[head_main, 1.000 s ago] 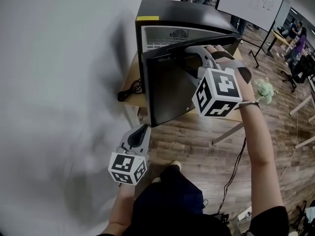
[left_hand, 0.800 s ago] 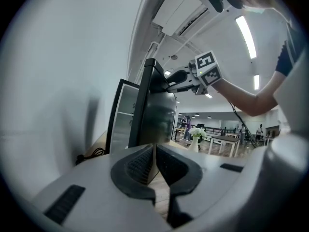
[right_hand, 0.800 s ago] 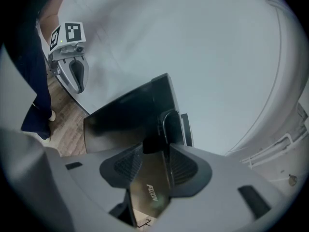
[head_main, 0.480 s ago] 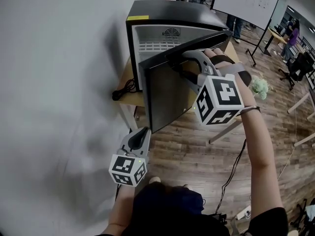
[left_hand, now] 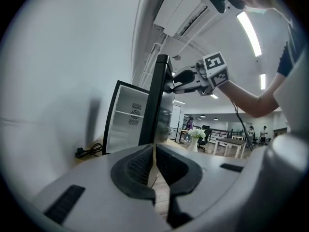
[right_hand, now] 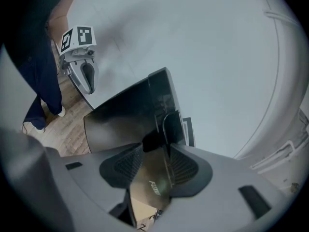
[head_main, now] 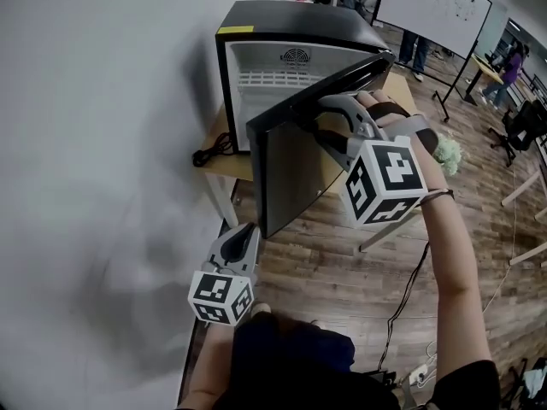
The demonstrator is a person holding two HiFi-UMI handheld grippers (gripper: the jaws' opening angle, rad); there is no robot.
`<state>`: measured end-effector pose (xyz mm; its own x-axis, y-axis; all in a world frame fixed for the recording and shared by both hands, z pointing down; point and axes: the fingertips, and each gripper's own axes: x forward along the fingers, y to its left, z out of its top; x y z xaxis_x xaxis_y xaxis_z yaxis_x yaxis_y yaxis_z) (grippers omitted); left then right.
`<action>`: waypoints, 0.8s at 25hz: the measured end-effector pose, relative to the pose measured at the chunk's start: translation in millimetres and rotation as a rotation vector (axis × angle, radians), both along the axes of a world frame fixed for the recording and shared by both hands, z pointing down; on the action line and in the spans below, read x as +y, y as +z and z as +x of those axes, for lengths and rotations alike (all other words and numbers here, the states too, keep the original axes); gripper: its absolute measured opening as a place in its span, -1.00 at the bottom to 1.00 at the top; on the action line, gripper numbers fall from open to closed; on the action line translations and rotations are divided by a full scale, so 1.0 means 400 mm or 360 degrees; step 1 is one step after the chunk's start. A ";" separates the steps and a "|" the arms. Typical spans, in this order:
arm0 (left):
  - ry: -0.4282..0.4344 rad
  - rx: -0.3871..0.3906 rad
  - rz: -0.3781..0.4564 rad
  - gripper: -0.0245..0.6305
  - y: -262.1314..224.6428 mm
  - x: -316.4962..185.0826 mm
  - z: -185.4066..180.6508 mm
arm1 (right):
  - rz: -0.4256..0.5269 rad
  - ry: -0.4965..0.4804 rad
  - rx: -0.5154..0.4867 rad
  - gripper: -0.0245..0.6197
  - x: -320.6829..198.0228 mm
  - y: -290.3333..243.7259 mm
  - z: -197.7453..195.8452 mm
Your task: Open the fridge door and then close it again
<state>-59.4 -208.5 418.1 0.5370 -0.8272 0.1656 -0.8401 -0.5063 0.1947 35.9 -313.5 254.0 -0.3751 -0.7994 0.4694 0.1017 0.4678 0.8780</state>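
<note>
A black mini fridge (head_main: 291,24) stands on a small wooden table (head_main: 224,167), its white inside showing. Its door (head_main: 295,165) hangs partly open, swung toward me. My right gripper (head_main: 320,114) is shut on the door's top edge; in the right gripper view the dark door (right_hand: 120,124) edge sits between the pads of that gripper (right_hand: 157,163). My left gripper (head_main: 248,229) hangs low at the left, in front of the table and apart from the fridge, shut on nothing (left_hand: 154,163). From the left gripper view I see the door (left_hand: 155,105) edge-on and the right gripper (left_hand: 181,79) on its top.
A plain white wall fills the left. A black cable (head_main: 209,156) lies coiled on the table beside the fridge. Flowers in a vase (head_main: 449,156), a whiteboard (head_main: 436,2), desks and people stand on the wooden floor to the right and behind.
The door has swung wider open, and more of the white inside shows. My right gripper came toward me with the door's edge. The left gripper stays shut and low.
</note>
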 end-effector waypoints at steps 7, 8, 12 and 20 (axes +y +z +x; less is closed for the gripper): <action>-0.0032 0.0001 0.0025 -0.87 -0.013 0.045 0.062 | 0.0008 -0.0069 0.0010 -0.45 0.052 0.000 0.044; -0.0035 -0.0001 0.0028 -0.87 -0.007 0.058 0.082 | 0.0009 -0.0080 0.0011 -0.45 0.067 0.004 0.060; -0.0035 -0.0006 0.0024 -0.87 0.005 0.083 0.134 | 0.0011 -0.0117 0.0016 -0.45 0.099 0.008 0.097; -0.0039 0.0000 0.0006 -0.87 0.024 0.123 0.219 | 0.0015 -0.0189 0.0037 -0.45 0.146 0.011 0.158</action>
<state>28.3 -159.5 427.7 0.5166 -0.8407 0.1625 -0.8522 -0.4864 0.1928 99.1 -254.9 258.2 -0.4565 -0.7545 0.4716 0.1761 0.4429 0.8791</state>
